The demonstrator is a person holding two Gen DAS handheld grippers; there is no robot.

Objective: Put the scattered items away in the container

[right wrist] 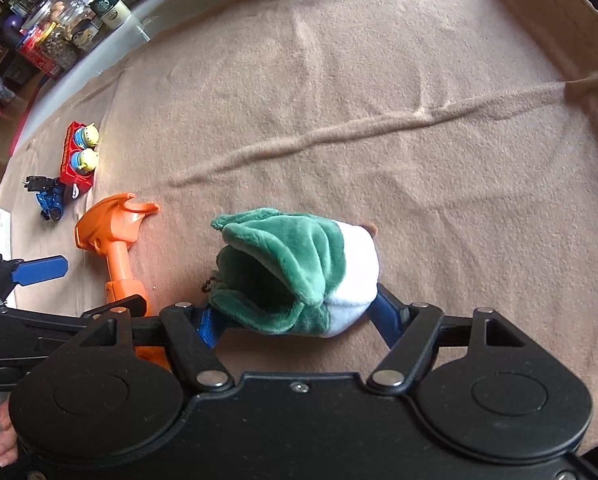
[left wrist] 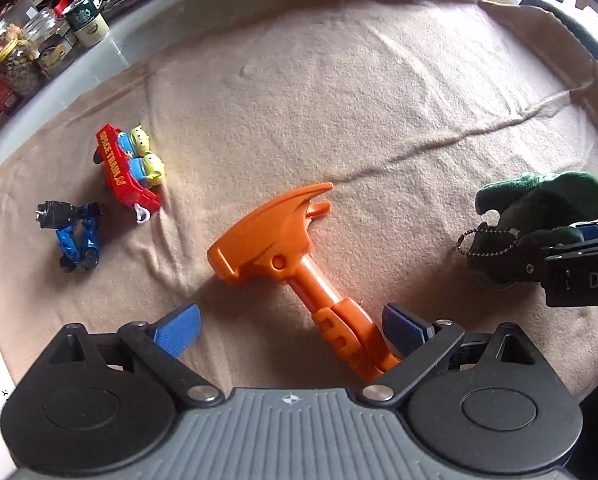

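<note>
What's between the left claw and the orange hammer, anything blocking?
Nothing visible. The left claw stands wide open over the orange toy hammer, whose handle already lies between the blue pads, close beside one of them. The blue motorbike and red train lie well off to the side.

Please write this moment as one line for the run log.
left hand-held gripper: open over orange toy hammer | right hand-held gripper: shut on green plush toy | container: unseen

Both black grippers [left wrist: 291, 330] [right wrist: 295, 312] carry blue ribbed pads [left wrist: 179, 330] and silver pivot screws [left wrist: 202, 392].
</note>
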